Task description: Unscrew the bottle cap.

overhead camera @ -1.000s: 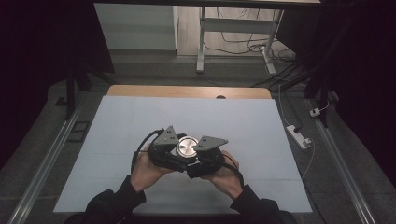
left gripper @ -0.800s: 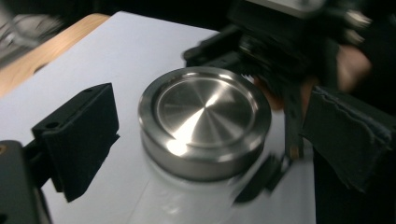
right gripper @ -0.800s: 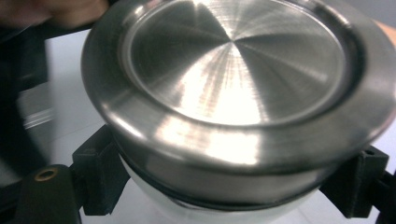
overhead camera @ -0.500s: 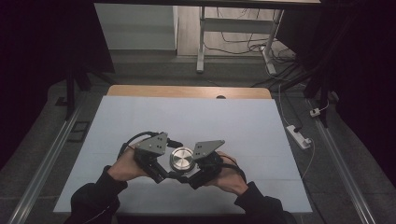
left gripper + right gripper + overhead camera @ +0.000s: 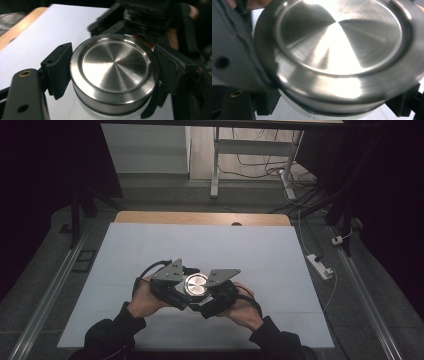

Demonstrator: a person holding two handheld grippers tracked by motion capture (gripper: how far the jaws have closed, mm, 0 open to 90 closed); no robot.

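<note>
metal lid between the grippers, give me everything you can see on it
The metal lid is round, brushed steel by its look, with a raised rim around a recessed flat top and radial sheen. It sits level on a white body below. The left gripper jaws press its sides; the right gripper jaws flank it too.

high view: above, facing forward-down, far | gripper views: very close, sharing steel lid (image 5: 113, 72)

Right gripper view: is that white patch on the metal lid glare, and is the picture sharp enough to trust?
Right gripper view: yes, glare, blown out across the metal lid, with soft, blurred edges. Left gripper view: the lid is sharp with mild reflection; the hand behind is out of focus. High view: dim room, lid a small bright spot.
</note>
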